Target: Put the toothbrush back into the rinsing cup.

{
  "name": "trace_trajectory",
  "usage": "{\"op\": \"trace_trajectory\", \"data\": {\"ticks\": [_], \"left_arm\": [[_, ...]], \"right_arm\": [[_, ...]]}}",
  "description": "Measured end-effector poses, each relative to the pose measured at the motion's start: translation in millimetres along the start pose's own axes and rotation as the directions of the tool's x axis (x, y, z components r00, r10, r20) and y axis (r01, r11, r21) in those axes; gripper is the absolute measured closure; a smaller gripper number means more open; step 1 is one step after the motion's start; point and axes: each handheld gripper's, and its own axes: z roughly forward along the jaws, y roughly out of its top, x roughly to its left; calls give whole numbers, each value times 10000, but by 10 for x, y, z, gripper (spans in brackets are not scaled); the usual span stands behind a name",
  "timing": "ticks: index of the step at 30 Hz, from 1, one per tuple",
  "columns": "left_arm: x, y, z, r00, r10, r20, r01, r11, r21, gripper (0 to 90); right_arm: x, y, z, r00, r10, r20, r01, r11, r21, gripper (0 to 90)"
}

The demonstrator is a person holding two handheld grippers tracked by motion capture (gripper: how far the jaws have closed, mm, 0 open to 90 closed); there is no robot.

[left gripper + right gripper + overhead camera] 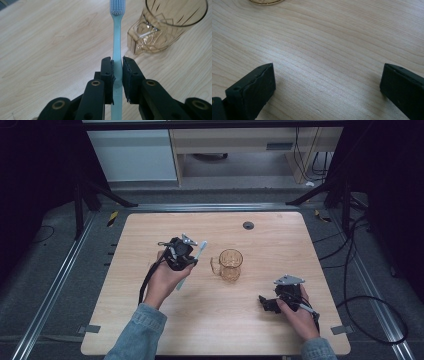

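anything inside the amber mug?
The amber glass mug looks empty in the high view, with its floor visible through the open mouth. The toothbrush sits outside it, clamped in the left claw.

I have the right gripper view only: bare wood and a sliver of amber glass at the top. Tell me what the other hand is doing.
Observer: The left gripper is shut on a light blue toothbrush, clamped on its handle.
Operator: Give me the bristle end.
Observer: The bristles point away from the jaws, toward the far side of the table.
Operator: Identify that glass.
Observer: It is an amber mug with a handle, standing upright and empty just right of the toothbrush head.
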Motion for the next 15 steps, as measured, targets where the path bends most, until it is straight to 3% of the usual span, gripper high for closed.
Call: {"op": "trace_trajectory", "data": {"ticks": [10,15], "left_arm": [[-63,8,-28,9998,-122,163,134,9967,-796,788],[-73,8,-7,9999,-153,-15,150,9941,-1077,788]], "right_arm": [[0,0,1,10000,-8,2,8,10000,-9,4],[0,0,1,10000,-12,1,12,10000,-9,4]]}}
